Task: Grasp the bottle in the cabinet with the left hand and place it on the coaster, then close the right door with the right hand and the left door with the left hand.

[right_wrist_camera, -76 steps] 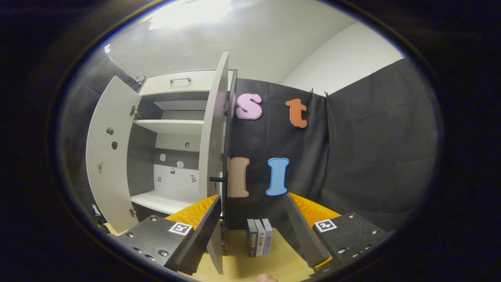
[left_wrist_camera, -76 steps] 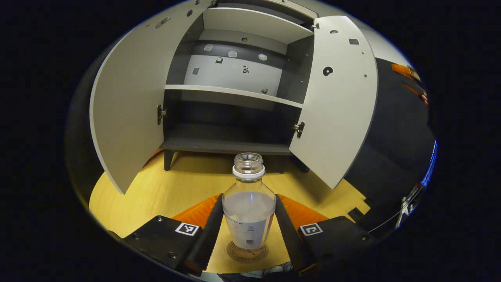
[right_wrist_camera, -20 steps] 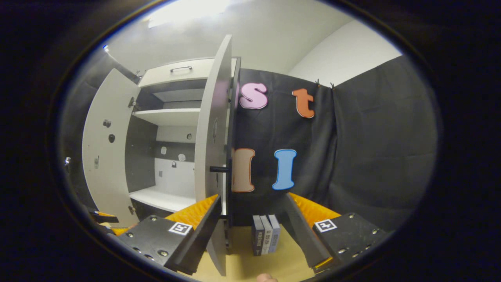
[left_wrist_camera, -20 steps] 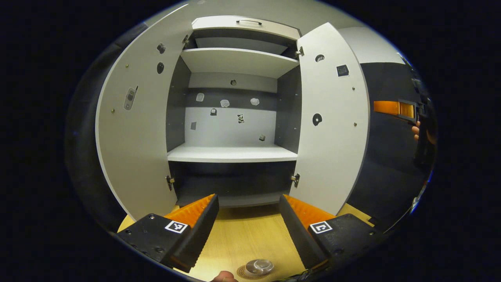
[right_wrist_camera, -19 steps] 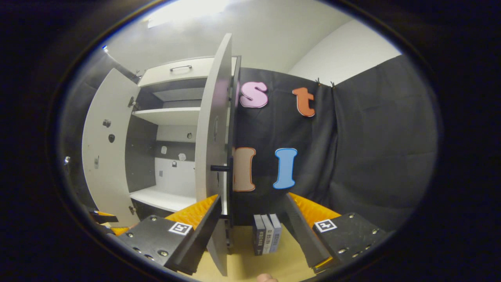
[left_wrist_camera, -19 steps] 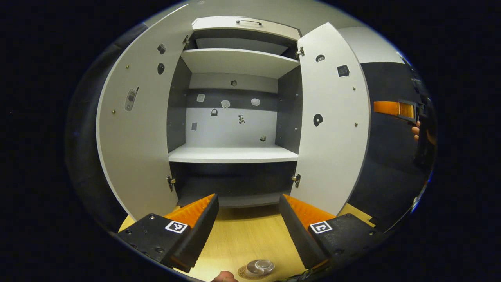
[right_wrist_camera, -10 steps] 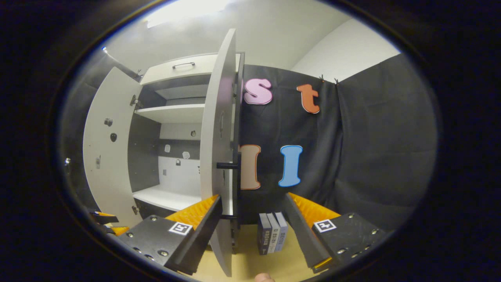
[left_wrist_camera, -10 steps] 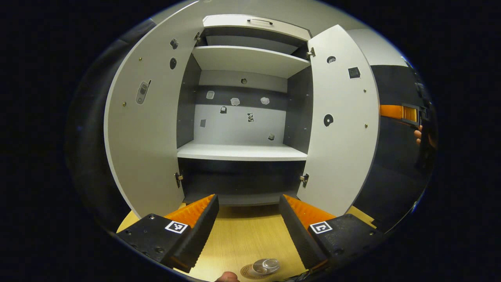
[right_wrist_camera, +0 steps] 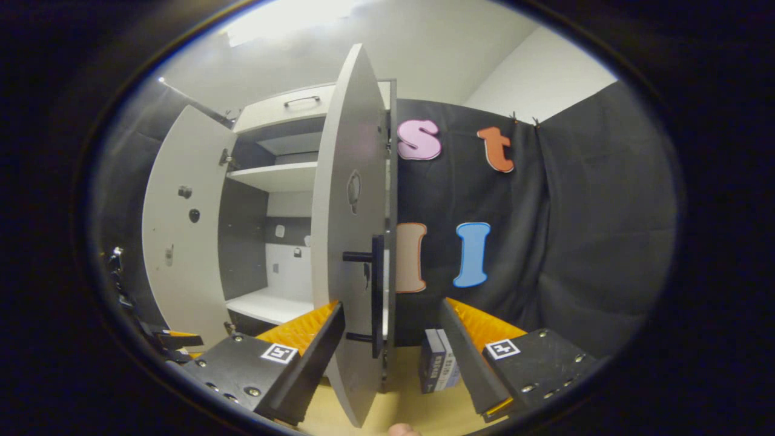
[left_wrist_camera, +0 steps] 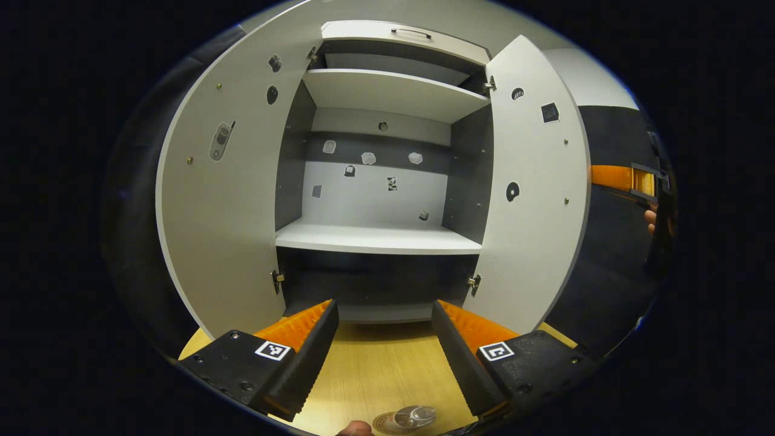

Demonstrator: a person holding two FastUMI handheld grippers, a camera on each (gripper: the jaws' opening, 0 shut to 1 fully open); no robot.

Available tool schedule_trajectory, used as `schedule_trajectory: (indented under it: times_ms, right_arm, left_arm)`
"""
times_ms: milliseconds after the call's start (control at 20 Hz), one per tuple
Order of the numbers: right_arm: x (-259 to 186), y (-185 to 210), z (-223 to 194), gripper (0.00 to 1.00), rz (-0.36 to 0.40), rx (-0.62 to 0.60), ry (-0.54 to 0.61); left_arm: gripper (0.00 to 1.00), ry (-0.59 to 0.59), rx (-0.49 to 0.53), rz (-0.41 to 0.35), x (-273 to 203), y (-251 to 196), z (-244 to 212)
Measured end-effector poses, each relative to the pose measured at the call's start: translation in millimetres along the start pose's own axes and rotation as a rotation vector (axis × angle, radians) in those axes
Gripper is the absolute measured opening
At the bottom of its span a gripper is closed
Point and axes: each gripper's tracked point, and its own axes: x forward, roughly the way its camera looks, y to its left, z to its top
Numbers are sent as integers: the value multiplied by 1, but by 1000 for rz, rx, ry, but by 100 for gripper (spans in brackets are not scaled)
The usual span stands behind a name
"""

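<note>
The clear bottle (left_wrist_camera: 413, 416) stands on the round coaster (left_wrist_camera: 382, 424) at the bottom edge of the left gripper view, below and behind my open, empty left gripper (left_wrist_camera: 384, 310). The cabinet (left_wrist_camera: 375, 236) faces me with its left door (left_wrist_camera: 224, 200) and right door (left_wrist_camera: 533, 212) both swung open. In the right gripper view the right door (right_wrist_camera: 348, 200) is nearly edge-on, close in front. Its black handle (right_wrist_camera: 376, 290) lies between the fingers of my open right gripper (right_wrist_camera: 392, 310); I cannot tell whether they touch. The right gripper (left_wrist_camera: 623, 178) also shows beyond the right door.
Small upright books (right_wrist_camera: 439, 363) stand on the wooden table (left_wrist_camera: 375, 375) right of the right door. A hand (left_wrist_camera: 651, 218) holds the right gripper. The cabinet's shelves (left_wrist_camera: 375, 239) carry nothing. The left gripper (right_wrist_camera: 175, 339) sits low at the left in the right gripper view.
The left gripper let go of the bottle on the coaster and lifted away. Over the last second the right gripper closed in on the right door, whose handle now lies between its fingers.
</note>
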Motion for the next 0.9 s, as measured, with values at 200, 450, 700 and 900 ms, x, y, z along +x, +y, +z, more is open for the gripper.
schedule_trajectory:
  times_ms: [200, 450, 700, 900]
  right_arm:
    - [13, 40, -4, 97, 86, 19, 4]
    - [31, 83, -8, 97, 183, 11, 23]
    - [35, 130, 0, 97, 291, -4, 2]
    - [30, 152, 2, 97, 336, -49, -22]
  left_arm:
    - [97, -9, -10, 46, -9, 19, 3]
    - [97, -12, -1, 118, -27, 48, 1]
    - [97, -20, -10, 190, -38, 72, 2]
    - [97, -24, -24, 238, -51, 88, 0]
